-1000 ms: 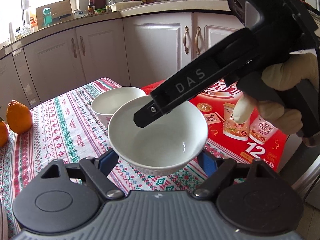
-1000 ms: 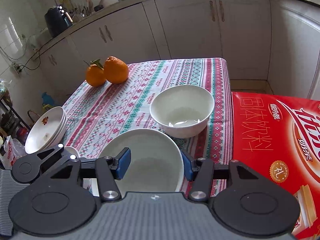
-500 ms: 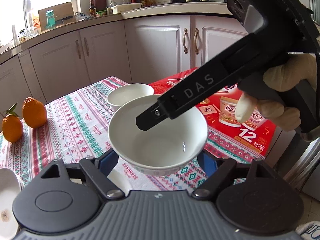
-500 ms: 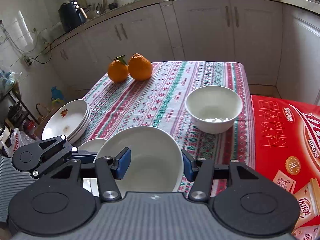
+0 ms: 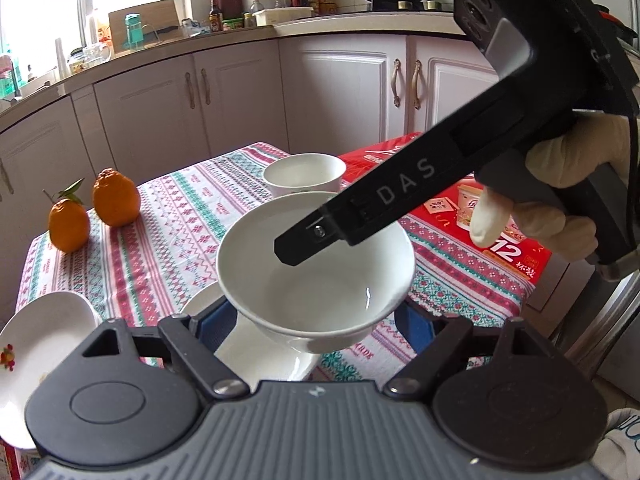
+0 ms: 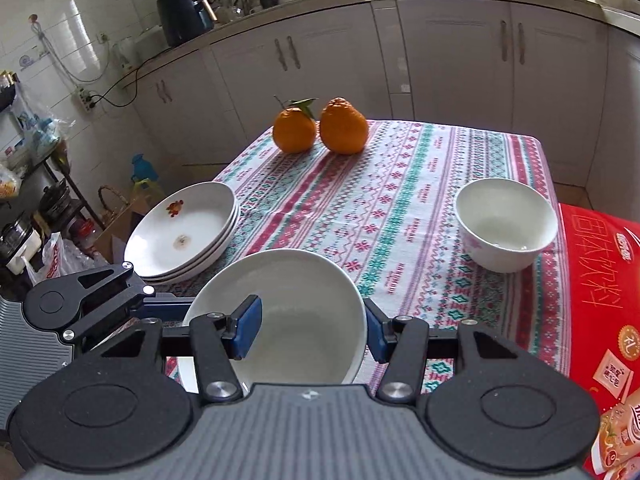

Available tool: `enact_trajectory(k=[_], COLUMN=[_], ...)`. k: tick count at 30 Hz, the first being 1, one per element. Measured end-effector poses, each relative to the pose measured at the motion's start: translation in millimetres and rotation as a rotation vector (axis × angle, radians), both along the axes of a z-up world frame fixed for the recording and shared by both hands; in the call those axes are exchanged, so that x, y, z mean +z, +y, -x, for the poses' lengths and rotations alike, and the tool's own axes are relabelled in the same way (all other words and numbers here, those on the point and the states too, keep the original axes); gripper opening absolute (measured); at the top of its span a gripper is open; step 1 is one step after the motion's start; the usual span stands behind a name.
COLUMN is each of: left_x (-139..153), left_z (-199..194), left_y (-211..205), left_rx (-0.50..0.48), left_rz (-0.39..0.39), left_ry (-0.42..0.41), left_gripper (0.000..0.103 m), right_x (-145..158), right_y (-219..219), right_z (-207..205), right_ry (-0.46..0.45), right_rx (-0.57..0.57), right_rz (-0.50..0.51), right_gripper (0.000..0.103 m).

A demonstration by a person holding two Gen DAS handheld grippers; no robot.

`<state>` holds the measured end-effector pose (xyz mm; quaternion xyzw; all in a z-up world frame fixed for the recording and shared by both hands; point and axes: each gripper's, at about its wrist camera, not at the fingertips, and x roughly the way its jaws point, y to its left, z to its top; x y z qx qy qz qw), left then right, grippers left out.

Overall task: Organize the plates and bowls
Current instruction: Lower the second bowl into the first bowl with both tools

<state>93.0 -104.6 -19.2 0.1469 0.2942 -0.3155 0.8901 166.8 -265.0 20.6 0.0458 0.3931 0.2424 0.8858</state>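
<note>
Clearly, both grippers are busy with the same white bowl point(image 5: 316, 276), which is lifted above the table and not resting on it. The left gripper point(image 5: 316, 320) has its blue pads on the two outer sides of the bowl, low near the foot, so its jaws are closed on the bowl from below. The right gripper point(image 6: 312, 330) grasps the same bowl at the rim: in the right wrist view one blue pad stands inside the bowl and the other pad outside the wall, so the jaws are clenched on the wall between them. In the left wrist view the long black finger of the right gripper reaches down into the bowl from the upper right, and a gloved hand point(image 5: 560, 196) holds its handle. Under the lifted bowl a white plate point(image 5: 260, 356) lies on the patterned tablecloth point(image 6: 400, 208); only part of it is visible. To the left, at the table edge, a stack of shallow plates point(image 6: 184, 228) stands, and the top one has a small red flower print. A second white bowl point(image 6: 506, 224) stands upright on the cloth at the right, just beside a red carton point(image 6: 600, 300) that lies along the right side of the table. Two oranges point(image 6: 320, 128) sit next to each other at the far edge of the table, well apart from the bowls. Behind the table white kitchen cabinets point(image 6: 440, 60) run below a counter.
</note>
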Motion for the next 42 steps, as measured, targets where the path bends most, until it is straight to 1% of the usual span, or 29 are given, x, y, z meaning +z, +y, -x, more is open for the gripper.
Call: enact_trajectory(k=[8, 16, 28, 36, 42], left_x=[1.7, -0.6, -13.5, -17.9, -20.2], left_z=[2.5, -4.7, -20.2, -25.2, -27.1], left_y=[22.2, 35.0, 36.3, 34.0, 32.8], left_rx=[0.039, 0.064, 0.071, 0.071, 0.078], left_rz=[0.008, 0.016, 0.019, 0.011, 0.003], left_ry=[0.000, 0.015, 0.061, 0.075, 0.084], left_gripper=[0.085, 0.085, 0.085, 0.085, 0.085], right_x=[0.3, -2.3, -16.4, -24.3, -24.7], right_y=[24.6, 41.8, 44.9, 43.6, 44.7], right_z=[-4.5, -15.3, -30.9, -36.5, -35.9], right_ry=[0.001, 0.006, 0.035, 0.047, 0.044], right_rx=[0.042, 0.061, 0.054, 0.054, 0.060], right_rz=[0.009, 0.019, 0.020, 0.016, 0.015], right_gripper=[0.059, 0.059, 0.059, 0.059, 0.059])
